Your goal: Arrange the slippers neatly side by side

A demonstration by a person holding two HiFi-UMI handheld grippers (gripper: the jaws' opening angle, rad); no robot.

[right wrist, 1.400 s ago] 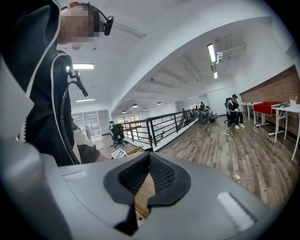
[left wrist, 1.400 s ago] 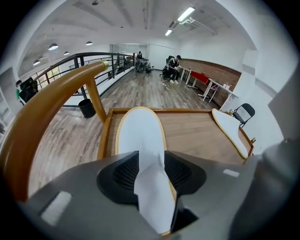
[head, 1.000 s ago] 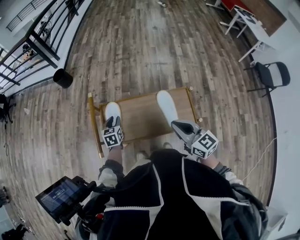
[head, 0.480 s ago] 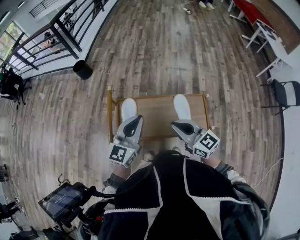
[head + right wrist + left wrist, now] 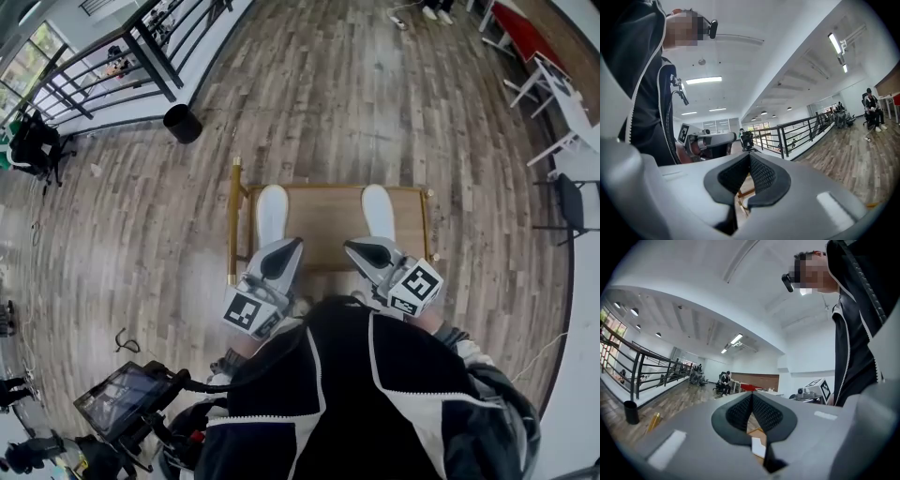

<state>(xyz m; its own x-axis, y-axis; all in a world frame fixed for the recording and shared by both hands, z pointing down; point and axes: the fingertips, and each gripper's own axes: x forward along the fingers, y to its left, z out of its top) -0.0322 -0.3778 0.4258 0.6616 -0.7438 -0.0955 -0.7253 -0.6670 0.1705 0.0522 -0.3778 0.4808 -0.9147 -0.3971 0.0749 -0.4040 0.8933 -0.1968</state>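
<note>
1. No words, brand names or numbers can be read anywhere in the views.
2. The white cube (image 5: 246, 312) at the rear of the left gripper (image 5: 286, 253) carries a black-and-white square marker on its upper face, a coded pattern rather than letters.
3. The second white cube (image 5: 415, 286), on the right gripper (image 5: 361, 249), shows the same kind of pattern on two faces.
4. The dark lit screen (image 5: 117, 398) near the head view's lower left corner shows pale lines too small to read.
</note>
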